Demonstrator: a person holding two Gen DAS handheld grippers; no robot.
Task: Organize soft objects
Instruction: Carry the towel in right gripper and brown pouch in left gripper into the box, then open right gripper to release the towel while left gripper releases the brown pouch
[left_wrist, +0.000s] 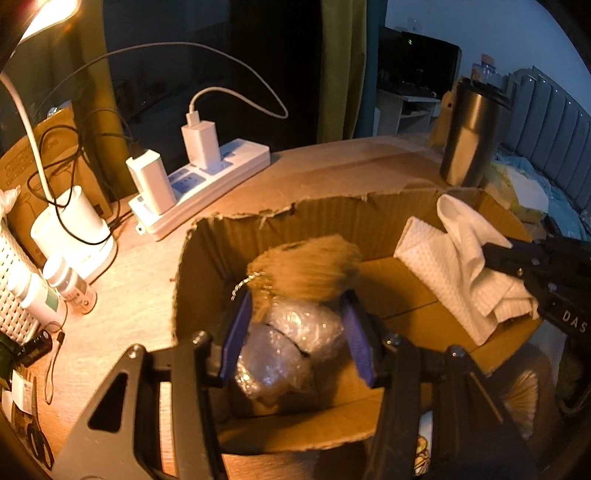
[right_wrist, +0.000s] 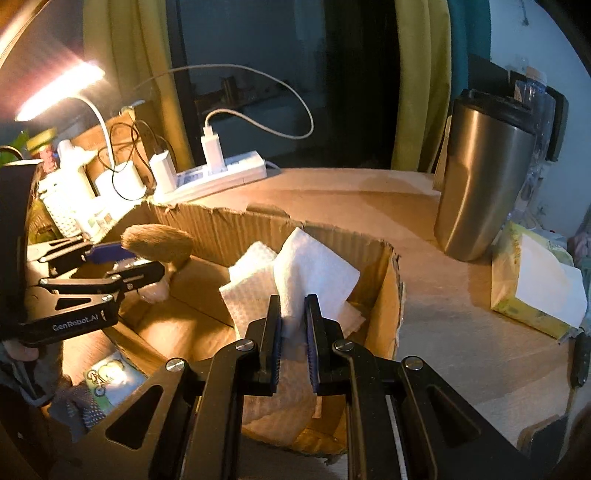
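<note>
Two grippers over one cardboard box (left_wrist: 221, 236), each with something soft between its fingers.

Left gripper (left_wrist: 299, 299): jaws partway apart, blue pads pressed on either side of a brown furry toy (left_wrist: 306, 266) with a small metal chain (left_wrist: 243, 282) hanging off it; a bundle of clear bubble wrap (left_wrist: 291, 339) lies just below the fingers, whether it is part of the hold I cannot tell. Right gripper (right_wrist: 293, 306): jaws nearly together, pinching a white cloth (right_wrist: 314, 280) that stands up between the fingertips, its lower folds inside the box at the gripper's near side. Beyond the box rim, ahead of both tools: white power strip (left_wrist: 207, 177) with chargers. Ahead and right of the right gripper: steel tumbler (right_wrist: 480, 184), tissue pack (right_wrist: 535, 288) beside it.
</note>
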